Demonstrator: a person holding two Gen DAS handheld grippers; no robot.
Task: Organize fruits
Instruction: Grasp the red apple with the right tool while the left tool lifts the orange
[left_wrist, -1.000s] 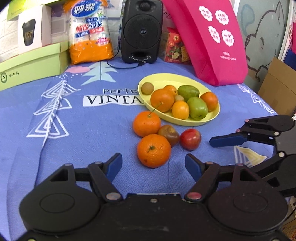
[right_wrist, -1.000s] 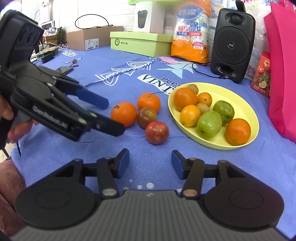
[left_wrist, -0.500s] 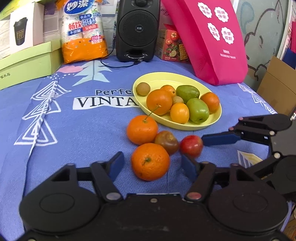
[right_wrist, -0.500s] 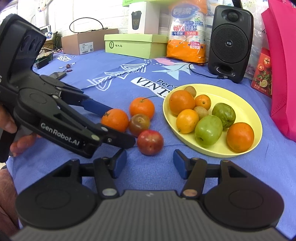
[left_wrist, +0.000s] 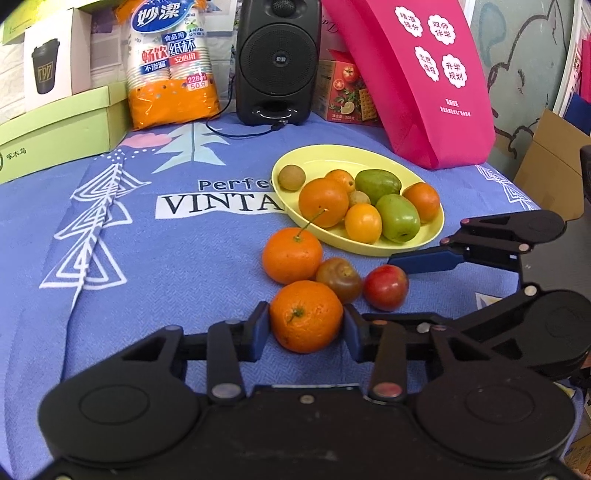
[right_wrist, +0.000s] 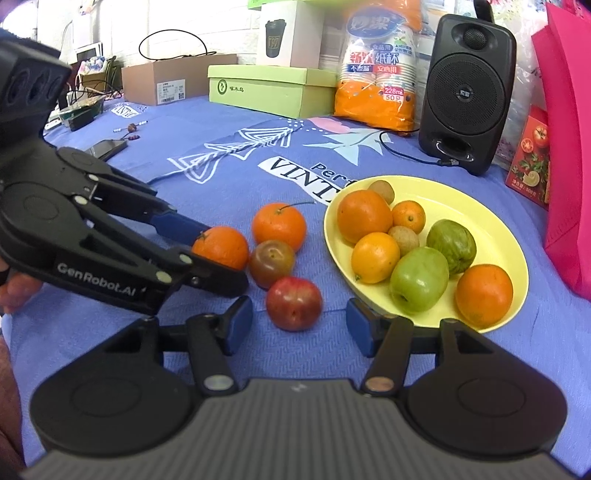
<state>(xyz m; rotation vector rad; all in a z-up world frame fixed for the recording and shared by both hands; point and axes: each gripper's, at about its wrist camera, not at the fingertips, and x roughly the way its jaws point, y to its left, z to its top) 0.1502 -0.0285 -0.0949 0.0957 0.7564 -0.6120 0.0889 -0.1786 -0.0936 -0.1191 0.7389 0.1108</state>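
Left hand-held gripper (left_wrist: 306, 328) pads flank round, dimpled orange (left_wrist: 306, 316)

Fruits on the yellow plate (left_wrist: 314, 158): eight
Oranges on the plate (left_wrist: 323, 201): four, one large, three small
Green fruits (left_wrist: 400, 218): two
Small brown fruits (left_wrist: 291, 177): two
Loose oranges on the bench (left_wrist: 291, 254): two
Reddish fruit (left_wrist: 386, 287): one
Brownish fruit (left_wrist: 339, 278): one
Speakers (left_wrist: 277, 59): one
Pink bags (left_wrist: 417, 77): one
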